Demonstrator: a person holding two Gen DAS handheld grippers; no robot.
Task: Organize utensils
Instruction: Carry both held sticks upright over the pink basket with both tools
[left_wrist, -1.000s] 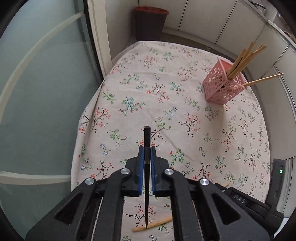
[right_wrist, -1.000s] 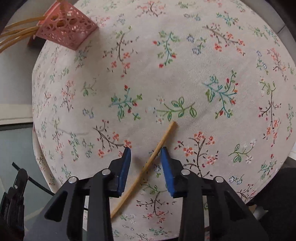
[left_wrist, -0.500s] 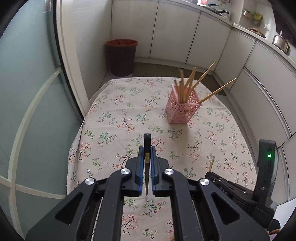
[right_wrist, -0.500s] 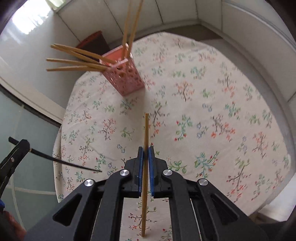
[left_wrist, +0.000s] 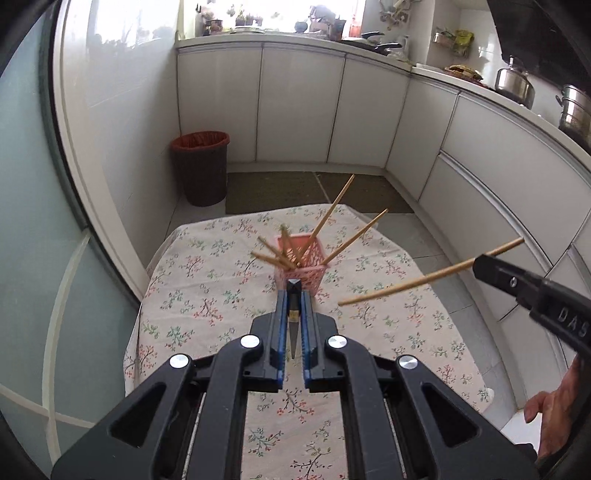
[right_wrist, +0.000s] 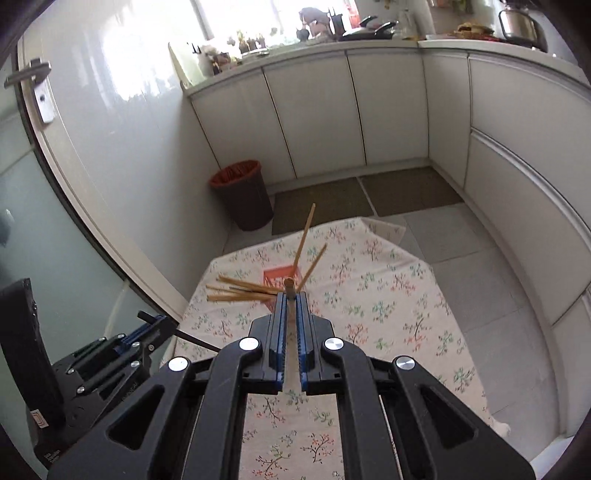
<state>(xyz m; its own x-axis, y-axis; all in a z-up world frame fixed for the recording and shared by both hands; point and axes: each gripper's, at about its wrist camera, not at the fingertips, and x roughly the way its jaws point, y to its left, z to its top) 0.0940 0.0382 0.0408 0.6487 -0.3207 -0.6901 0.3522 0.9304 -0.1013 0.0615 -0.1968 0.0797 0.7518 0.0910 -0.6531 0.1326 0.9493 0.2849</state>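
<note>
- I hold a dark chopstick (left_wrist: 293, 325) clenched in the left gripper (left_wrist: 294, 295); it is black, tapered and square-ended, seen end-on at centre frame of the left view.
- I hold a bamboo chopstick (left_wrist: 424, 278) clenched in the right gripper (right_wrist: 291, 299); it is pale, slim and round, and crosses the right of the left view on a slant.
- The pink holder (left_wrist: 301, 264) stands upright on the floral tablecloth (left_wrist: 207, 295), just above each gripper's tips in both views. It is an openwork square basket with several bamboo sticks (left_wrist: 332, 216) fanned out of it.
- Step in hand, as I judge it: bring both sticks over the holder and drop them in.
- To do it well: tip each stick steep, narrow end down; aim for a gap between the fanned sticks; insert one at a time so the grippers stay apart; release only once the tip is inside the rim.
- Risk: a push on the leaning sticks may topple the light holder.
</note>
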